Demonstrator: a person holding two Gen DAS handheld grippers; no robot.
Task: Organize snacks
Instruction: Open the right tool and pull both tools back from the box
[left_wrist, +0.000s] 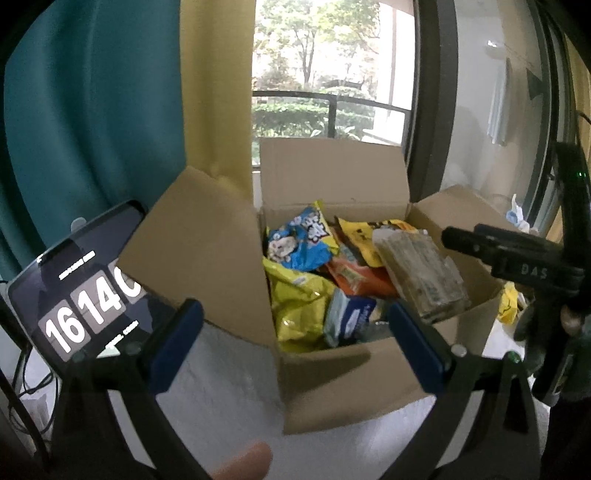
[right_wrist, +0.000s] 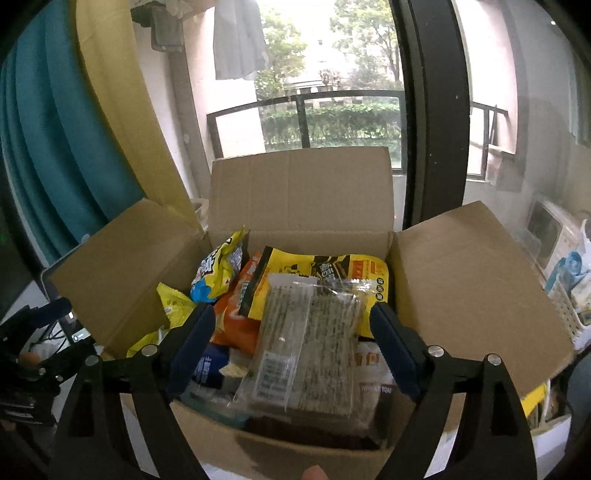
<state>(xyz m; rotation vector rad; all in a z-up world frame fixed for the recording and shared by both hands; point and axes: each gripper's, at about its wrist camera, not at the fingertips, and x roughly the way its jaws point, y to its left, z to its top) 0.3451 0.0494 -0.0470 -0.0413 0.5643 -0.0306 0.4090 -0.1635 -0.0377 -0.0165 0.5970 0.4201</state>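
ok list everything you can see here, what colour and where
cardboard box: one, brown, flaps open, on the white surface
clear pack: one, see-through, lying on top in the box
yellow bags: several, in the box
blue-and-yellow bag: one, rear left of the box
orange bag: one, mid box
phone: one, black, showing a clock, left of the box
curtains: teal and yellow, behind
left tongs: blue pads, open, empty
right tongs: blue pads, open either side of the clear pack

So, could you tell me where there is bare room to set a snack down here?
The white tabletop is bare between the phone and the cardboard box. Inside the box it is crowded: the clear cracker pack lies on top of heaped bags.
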